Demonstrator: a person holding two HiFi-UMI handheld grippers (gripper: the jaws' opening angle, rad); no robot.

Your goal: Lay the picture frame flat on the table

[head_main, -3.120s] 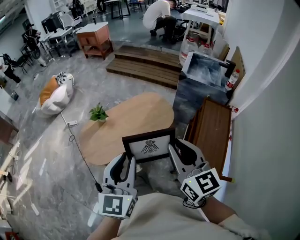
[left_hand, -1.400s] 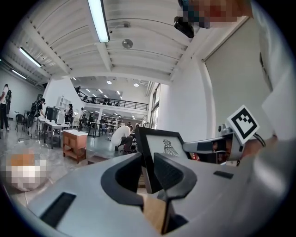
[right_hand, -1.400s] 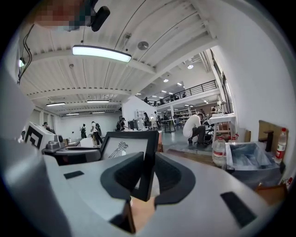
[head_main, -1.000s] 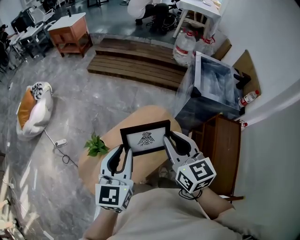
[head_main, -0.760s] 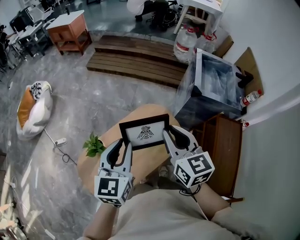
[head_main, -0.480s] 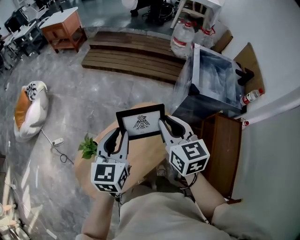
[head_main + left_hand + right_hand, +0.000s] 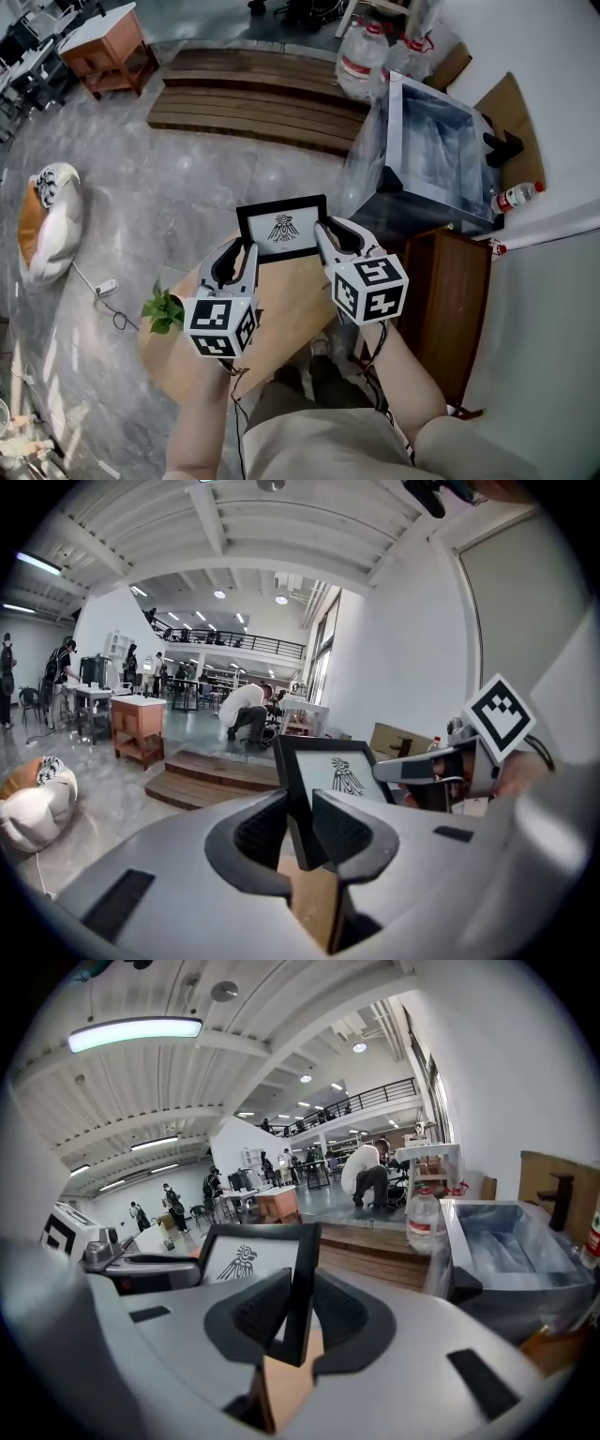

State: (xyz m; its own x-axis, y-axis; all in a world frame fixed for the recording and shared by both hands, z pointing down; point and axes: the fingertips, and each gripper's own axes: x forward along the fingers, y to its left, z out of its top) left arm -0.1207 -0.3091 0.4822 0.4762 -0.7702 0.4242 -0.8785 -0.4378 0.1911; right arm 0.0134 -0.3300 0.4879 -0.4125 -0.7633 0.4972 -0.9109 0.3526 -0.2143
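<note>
Out at 9 o'clock a small green plant [image 7: 161,309] sits on the edge of the rounded wooden tabletop [image 7: 281,305]. Just inside it, the left hand-held gripper [image 7: 244,255] has its jaws narrowed to a slim gap and pinched on the left upright of the picture frame [image 7: 281,228], low down near the bottom corner; the ribbed pads press on the front and back of the black moulding. The frame is over the far end of the tabletop, toward 12 o'clock from the person. It stands on its long edge, not flat, with its long axis running from 9 to 3 o'clock. Its white print faces back toward the person, and the dark bird emblem sits head-up toward 12. Whether its lower edge touches the wood, I cannot tell. The right hand-held gripper [image 7: 323,239] mirrors the first, its jaws drawn close and clamped on the frame's right upright near the lower corner. Beyond it, at 3 o'clock, a dark wooden cabinet [image 7: 441,300] stands against the white wall.
</note>
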